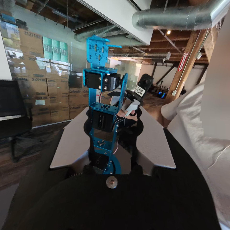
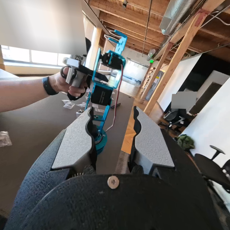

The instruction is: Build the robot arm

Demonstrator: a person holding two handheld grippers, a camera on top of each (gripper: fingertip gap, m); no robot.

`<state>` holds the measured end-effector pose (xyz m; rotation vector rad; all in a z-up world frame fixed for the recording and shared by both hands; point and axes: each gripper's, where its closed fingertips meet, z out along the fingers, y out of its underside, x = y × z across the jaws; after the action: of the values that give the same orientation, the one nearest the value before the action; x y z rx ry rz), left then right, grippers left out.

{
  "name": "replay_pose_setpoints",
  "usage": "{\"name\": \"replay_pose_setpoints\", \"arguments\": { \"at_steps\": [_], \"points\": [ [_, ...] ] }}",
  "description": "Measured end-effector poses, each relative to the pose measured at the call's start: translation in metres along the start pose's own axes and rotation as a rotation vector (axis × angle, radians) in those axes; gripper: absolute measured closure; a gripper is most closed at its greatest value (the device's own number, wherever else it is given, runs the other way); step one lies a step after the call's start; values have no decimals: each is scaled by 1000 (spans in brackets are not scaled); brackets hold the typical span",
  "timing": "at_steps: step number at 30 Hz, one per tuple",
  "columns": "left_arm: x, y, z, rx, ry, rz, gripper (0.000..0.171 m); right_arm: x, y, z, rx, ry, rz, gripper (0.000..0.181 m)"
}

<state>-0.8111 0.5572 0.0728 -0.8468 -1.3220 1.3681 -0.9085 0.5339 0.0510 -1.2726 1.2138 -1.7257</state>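
A blue metal robot arm kit [image 1: 98, 79] with black servos stands upright on a round blue base [image 2: 101, 140] on a dark table. My left gripper [image 1: 113, 109] is open, with its fingers on either side of the arm's lower servo [image 1: 102, 120]; the left pad is against it and the right pad is apart. In the right wrist view a hand holds the left gripper [image 2: 98, 79] at the blue bracket. My right gripper [image 2: 112, 109] is open and empty, its left finger [image 2: 79, 134] close beside the arm's lower link. It also shows behind the arm in the left wrist view [image 1: 123, 103].
The dark table [image 2: 37, 118] carries small plastic bags of parts [image 2: 69, 105], a dark pen-like tool [image 2: 115, 105] and a loose servo wire [image 2: 117, 98]. Wooden posts [image 2: 165, 77] and office chairs [image 2: 211, 165] stand to the right. Cardboard boxes [image 1: 37, 87] sit behind glass. A person's white sleeve [image 1: 186, 105] is close. My right fingertips sit around 12 centimetres from my left ones.
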Motion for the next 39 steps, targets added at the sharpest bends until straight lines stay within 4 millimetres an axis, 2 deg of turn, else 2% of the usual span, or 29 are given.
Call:
{"name": "replay_pose_setpoints", "arguments": {
  "at_steps": [4,8,11,14,16,19,21,23,25,27,29,31,33,34,36,38,39],
  "points": [
    [-12,19,16,-179,-60,93,96,16,28,-13,-30,-43,65,119],
    [-11,10,27,-151,-54,36,97,29,58,-5,-50,-110,112,118],
    [-26,21,25,-218,-159,69,94,45,70,9,-41,-156,174,116],
    [-26,19,15,-165,-246,43,96,75,84,16,-76,-168,160,107],
    [-26,19,5,-127,-348,31,96,95,94,13,-90,-210,112,103],
    [-19,24,-13,-69,-592,25,98,134,110,1,-110,-310,2,99],
    [-6,26,-30,10,-814,45,102,174,126,-8,-158,-358,-59,101],
    [13,32,-48,96,-1073,74,106,222,145,-9,-204,-385,-61,102],
    [38,36,-65,221,-1332,124,111,264,162,4,-233,-419,12,106],
    [63,35,-60,355,-1457,190,115,285,176,28,-261,-493,148,107],
    [77,33,-46,424,-1521,245,122,280,180,62,-251,-613,254,107],
    [82,32,-31,431,-1568,258,123,261,175,105,-188,-710,261,107],
    [79,32,-18,376,-1631,285,124,232,164,154,-101,-770,245,107],
    [72,35,-14,322,-1671,293,124,209,156,174,-61,-829,257,107],
    [51,42,-8,217,-1719,292,121,156,142,195,-3,-982,310,107],
    [33,39,3,204,-1697,326,120,112,136,197,30,-1130,327,107],
    [27,35,7,216,-1691,350,120,99,138,195,49,-1173,298,108]
  ]
}}
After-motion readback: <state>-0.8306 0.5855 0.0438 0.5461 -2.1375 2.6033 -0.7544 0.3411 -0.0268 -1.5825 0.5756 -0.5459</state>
